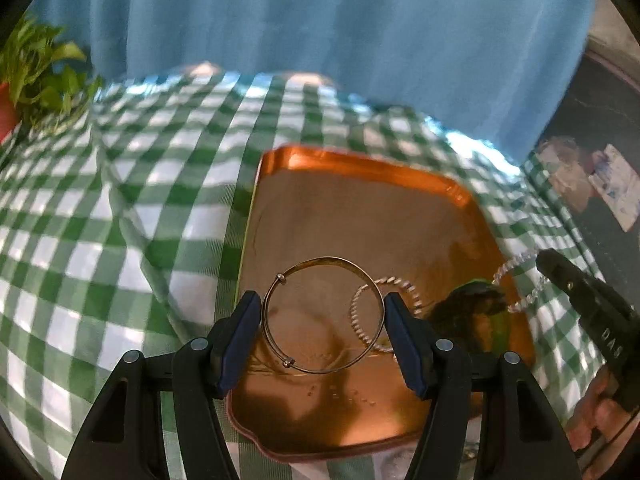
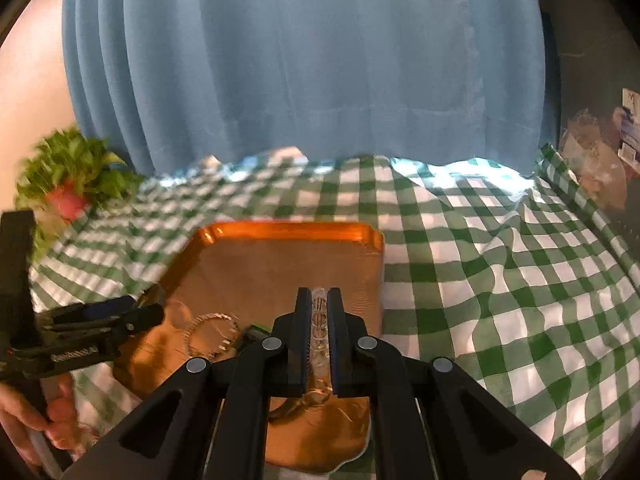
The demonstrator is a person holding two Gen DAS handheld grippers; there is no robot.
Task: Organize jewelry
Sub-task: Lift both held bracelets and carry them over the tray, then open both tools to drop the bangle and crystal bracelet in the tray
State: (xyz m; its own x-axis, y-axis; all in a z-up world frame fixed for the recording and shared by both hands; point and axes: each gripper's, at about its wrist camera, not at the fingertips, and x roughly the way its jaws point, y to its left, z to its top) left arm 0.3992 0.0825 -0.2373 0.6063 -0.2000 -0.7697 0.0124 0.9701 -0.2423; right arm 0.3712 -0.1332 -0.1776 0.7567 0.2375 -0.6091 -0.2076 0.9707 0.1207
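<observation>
A copper tray [image 1: 360,184] lies on the green checked cloth; it also shows in the right wrist view [image 2: 288,236]. My left gripper [image 1: 322,312] is shut on a thin gold bangle [image 1: 320,266], holding it across its width just above the tray. A silver beaded bracelet [image 1: 394,282] lies on the tray behind it, also seen in the right wrist view [image 2: 200,326]. My right gripper [image 2: 319,312] is shut on a clear beaded bracelet [image 2: 319,320] above the tray's right part; that bracelet [image 1: 516,264] hangs from the right gripper [image 1: 548,264] in the left wrist view.
A potted green plant [image 2: 76,172] stands at the far left of the table. A blue curtain [image 2: 304,80] hangs behind. Cluttered items [image 2: 596,160] sit on a dark surface at the right. A dark green object [image 1: 476,300] lies on the tray's right side.
</observation>
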